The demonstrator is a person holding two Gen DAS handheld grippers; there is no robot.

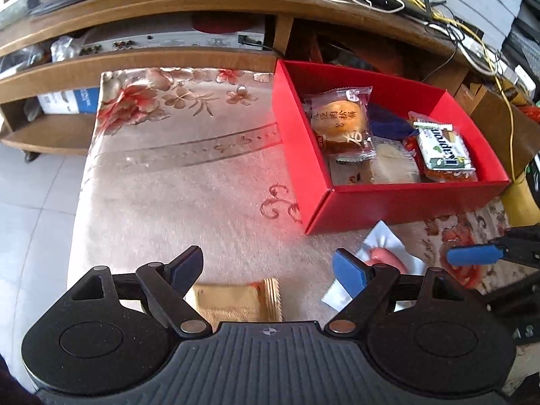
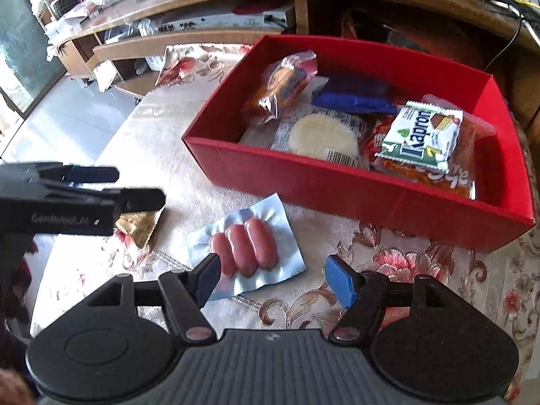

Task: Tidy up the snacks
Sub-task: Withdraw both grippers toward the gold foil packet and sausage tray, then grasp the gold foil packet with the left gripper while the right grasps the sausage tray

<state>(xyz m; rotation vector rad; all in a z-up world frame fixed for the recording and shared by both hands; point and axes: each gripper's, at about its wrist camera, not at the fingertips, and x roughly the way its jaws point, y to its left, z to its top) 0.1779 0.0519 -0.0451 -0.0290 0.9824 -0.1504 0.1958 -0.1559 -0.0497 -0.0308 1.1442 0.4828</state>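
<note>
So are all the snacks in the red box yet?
Not yet. Several are already in the red box: a bun, a round cake, a wafer pack and others. Two still lie on the cloth: the sausage pack and the gold packet. The right gripper is open around the sausages, the left gripper open above the gold packet; neither holds anything.

low table w/ pale floral-patterned cloth (image 1: 175, 175) carries open red cardboard box (image 2: 337, 182), gold foil snack packet (image 1: 233, 298) & clear vacuum pack of three pink sausages (image 2: 246, 249), both just beside box.
</note>
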